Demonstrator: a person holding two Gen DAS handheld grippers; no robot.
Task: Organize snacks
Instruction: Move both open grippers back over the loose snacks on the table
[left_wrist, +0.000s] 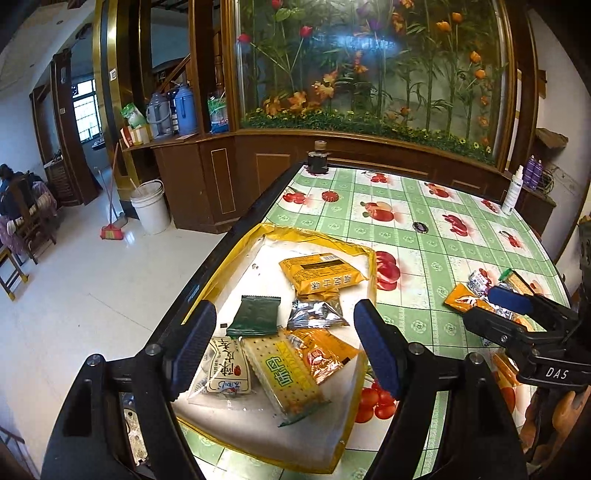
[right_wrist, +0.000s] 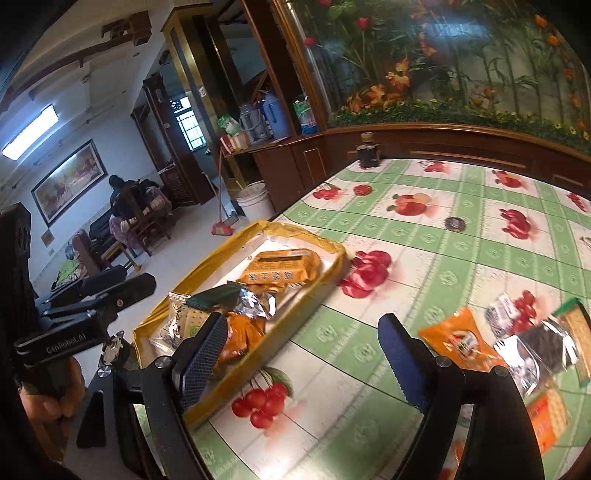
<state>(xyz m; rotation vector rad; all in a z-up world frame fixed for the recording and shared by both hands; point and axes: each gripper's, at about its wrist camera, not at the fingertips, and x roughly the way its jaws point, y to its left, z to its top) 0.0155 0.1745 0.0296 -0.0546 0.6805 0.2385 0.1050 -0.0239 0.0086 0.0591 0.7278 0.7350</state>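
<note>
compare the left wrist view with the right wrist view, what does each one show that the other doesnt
Only the left wrist view shows the white spray bottle at the table's far right edge. Only the right wrist view shows the framed picture on the wall and the lit ceiling light. Both share the yellow tray holding snack packets, the loose snacks on the tablecloth, the dark jar and white bucket.

Your left gripper (left_wrist: 284, 347) hangs with jaws wide apart and empty above the shallow yellow-rimmed white tray (left_wrist: 236, 417) in the lower centre of the frame. In the tray lie a dark green foil packet (left_wrist: 254, 316), a yellow wrapped cake packet (left_wrist: 320, 274), a crinkled silver pouch (left_wrist: 317, 314) and a clear cracker sleeve (left_wrist: 282, 373). At the right edge, your right gripper (left_wrist: 508, 301) reaches over loose orange snack packets (left_wrist: 466, 298) on the green-checked fruit-print tablecloth (left_wrist: 417, 221).
</note>
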